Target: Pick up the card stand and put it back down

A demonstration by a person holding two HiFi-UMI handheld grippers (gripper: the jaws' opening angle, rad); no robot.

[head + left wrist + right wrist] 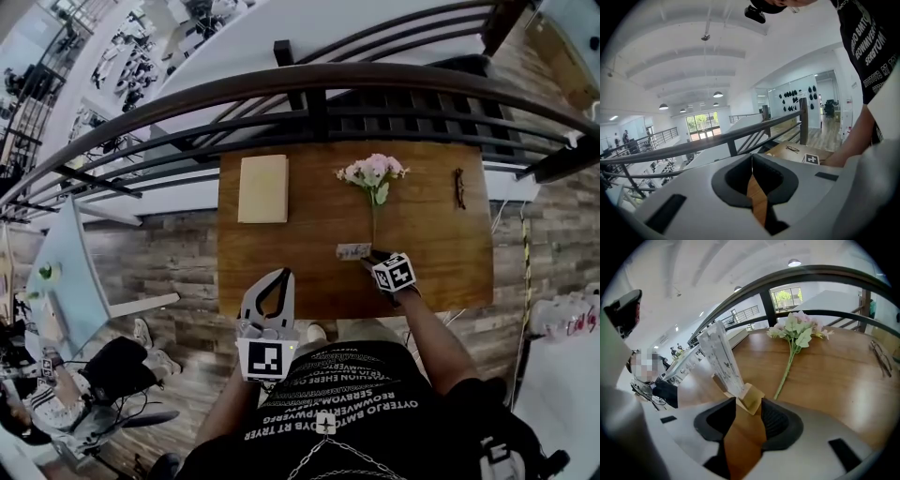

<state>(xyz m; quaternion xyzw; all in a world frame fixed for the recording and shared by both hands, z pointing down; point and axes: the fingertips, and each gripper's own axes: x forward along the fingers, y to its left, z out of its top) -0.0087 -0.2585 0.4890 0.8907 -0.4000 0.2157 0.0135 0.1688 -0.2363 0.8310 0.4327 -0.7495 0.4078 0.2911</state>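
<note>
The card stand [353, 250], a small wooden base with a clear upright card holder [723, 359], stands on the wooden table [291, 267] near its front middle. My right gripper [367, 258] is low at the stand's right side. In the right gripper view the stand's wooden base [751, 397] sits just at the tips of the right gripper [749, 405], whose jaws stand apart around it without visibly pressing. My left gripper [279, 275] hovers over the table's front edge, away from the stand; the left gripper [751, 157] has its tips touching, with nothing between them.
A pink flower sprig [373, 172] lies behind the stand, its stem pointing toward it. A cream book [263, 188] lies at the back left, and glasses [459, 187] at the back right. A dark railing [309, 89] runs along the table's far side.
</note>
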